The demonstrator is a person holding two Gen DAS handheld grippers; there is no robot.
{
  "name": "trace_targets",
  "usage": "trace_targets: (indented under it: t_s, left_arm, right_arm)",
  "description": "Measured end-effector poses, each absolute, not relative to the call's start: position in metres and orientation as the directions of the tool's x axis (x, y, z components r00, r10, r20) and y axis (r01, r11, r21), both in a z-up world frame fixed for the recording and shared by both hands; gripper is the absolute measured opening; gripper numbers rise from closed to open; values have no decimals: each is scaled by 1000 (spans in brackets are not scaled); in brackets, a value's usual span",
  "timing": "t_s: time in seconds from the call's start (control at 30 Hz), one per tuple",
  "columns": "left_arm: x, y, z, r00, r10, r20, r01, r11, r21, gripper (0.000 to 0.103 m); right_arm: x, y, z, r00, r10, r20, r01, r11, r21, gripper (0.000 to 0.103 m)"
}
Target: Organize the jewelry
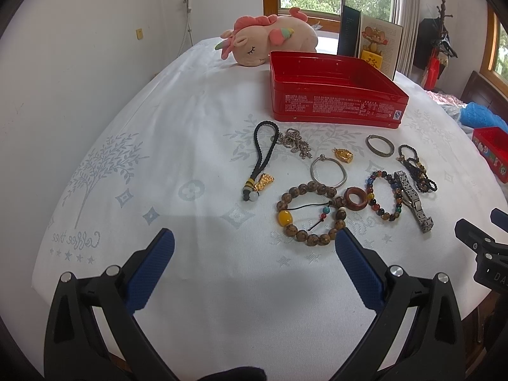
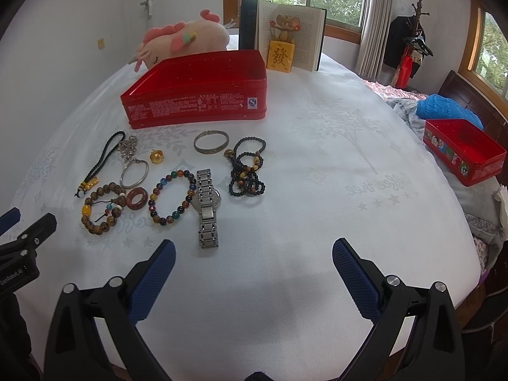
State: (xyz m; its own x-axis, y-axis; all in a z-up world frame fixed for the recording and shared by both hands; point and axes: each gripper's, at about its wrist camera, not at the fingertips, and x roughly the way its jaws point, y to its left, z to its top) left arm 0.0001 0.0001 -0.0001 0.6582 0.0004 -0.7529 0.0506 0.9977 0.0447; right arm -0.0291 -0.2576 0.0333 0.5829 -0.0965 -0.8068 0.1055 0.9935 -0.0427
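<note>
Several jewelry pieces lie on the white tablecloth in front of an open red tin (image 1: 336, 95) (image 2: 197, 95). A brown bead bracelet (image 1: 309, 214) (image 2: 101, 208), a reddish ring (image 1: 356, 199) (image 2: 137, 198), a coloured bead bracelet (image 1: 385, 195) (image 2: 173, 197), a steel watch (image 1: 412, 201) (image 2: 208, 208), a silver bangle (image 1: 328, 171) (image 2: 134, 173), a gold pendant (image 1: 344, 155) (image 2: 156, 157) and a black cord charm (image 1: 262, 158) (image 2: 98, 165) are there. My left gripper (image 1: 254, 241) hangs open just short of the brown bracelet. My right gripper (image 2: 254, 250) is open, right of the watch's strap end. Both hold nothing.
A pink plush toy (image 1: 270, 38) (image 2: 184, 38), an open book (image 2: 285, 31) and a gold figurine (image 2: 281, 54) stand behind the tin. A smaller red tin (image 2: 463, 152) sits at the right edge near a blue knit item (image 2: 444, 111). Bare cloth lies right of the jewelry.
</note>
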Motion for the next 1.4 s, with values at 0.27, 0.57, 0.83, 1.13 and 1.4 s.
trace_targets:
  t_s: [0.27, 0.57, 0.83, 1.13, 1.4]
  left_arm:
    - [0, 0, 0, 657, -1, -754, 51, 998, 44, 100]
    - [0, 0, 0, 656, 0, -754, 51, 998, 45, 100]
    - [0, 0, 0, 656, 0, -754, 51, 998, 45, 100]
    - [0, 0, 0, 656, 2, -754, 50, 998, 46, 100]
    - [0, 0, 0, 656, 2, -755, 53, 997, 48, 100]
  right_arm:
    - [-29, -258, 33, 582, -96, -807, 105, 994, -42, 99]
    - [-29, -257, 33, 582, -96, -807, 105, 994, -42, 99]
    - [-29, -257, 33, 583, -95, -807, 104, 994, -42, 99]
    - [-29, -252, 31, 584, -95, -807, 103, 994, -42, 99]
    - [-32, -255, 33, 584, -94, -807, 102, 994, -42, 99]
